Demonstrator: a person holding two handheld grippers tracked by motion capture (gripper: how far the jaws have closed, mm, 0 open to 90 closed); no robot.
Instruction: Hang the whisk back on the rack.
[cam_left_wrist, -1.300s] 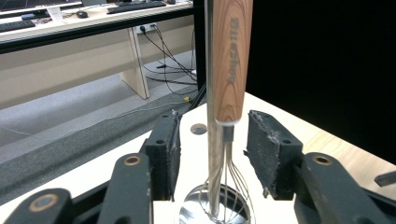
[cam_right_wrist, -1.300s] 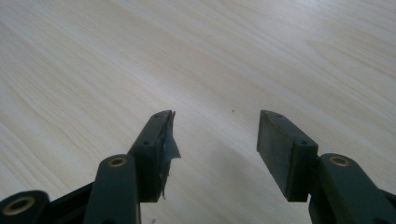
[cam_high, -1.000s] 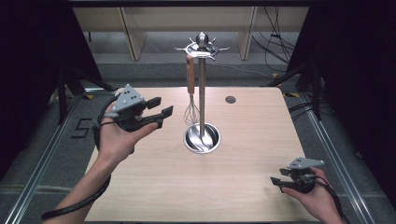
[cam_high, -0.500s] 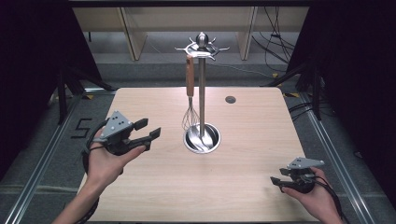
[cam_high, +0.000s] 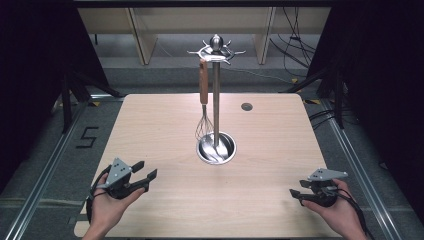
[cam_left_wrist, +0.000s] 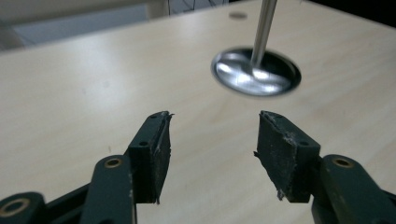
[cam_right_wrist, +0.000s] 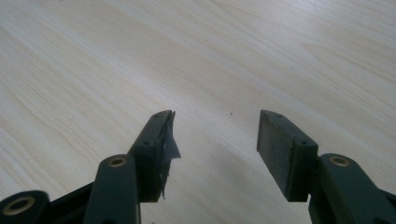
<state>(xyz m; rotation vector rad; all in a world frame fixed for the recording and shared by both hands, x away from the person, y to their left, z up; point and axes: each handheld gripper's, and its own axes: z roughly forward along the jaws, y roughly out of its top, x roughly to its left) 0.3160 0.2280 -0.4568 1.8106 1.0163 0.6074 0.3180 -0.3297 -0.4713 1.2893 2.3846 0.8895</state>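
Note:
A metal utensil stand (cam_high: 216, 95) rises from a round shiny base (cam_high: 216, 148) at the table's middle. A whisk with a wooden handle (cam_high: 203, 100) hangs from its top ring. My left gripper (cam_high: 145, 172) is held low at the table's front left, open with nothing between its jaws. In the left gripper view the left gripper (cam_left_wrist: 212, 128) points toward the round base (cam_left_wrist: 257, 72) and the stand's pole (cam_left_wrist: 262, 28). My right gripper (cam_high: 296, 194) rests at the front right, open and empty. In the right gripper view the right gripper (cam_right_wrist: 215, 126) hangs over bare wood.
The light wooden table (cam_high: 150, 130) has a small dark round hole (cam_high: 246, 106) behind the stand. Metal rails run along the floor on both sides, and wooden shelving stands beyond the far edge. Cables lie at the back right.
My left gripper has dropped from beside the stand and pulled back to the table's front left, still open. The right gripper has stayed put.

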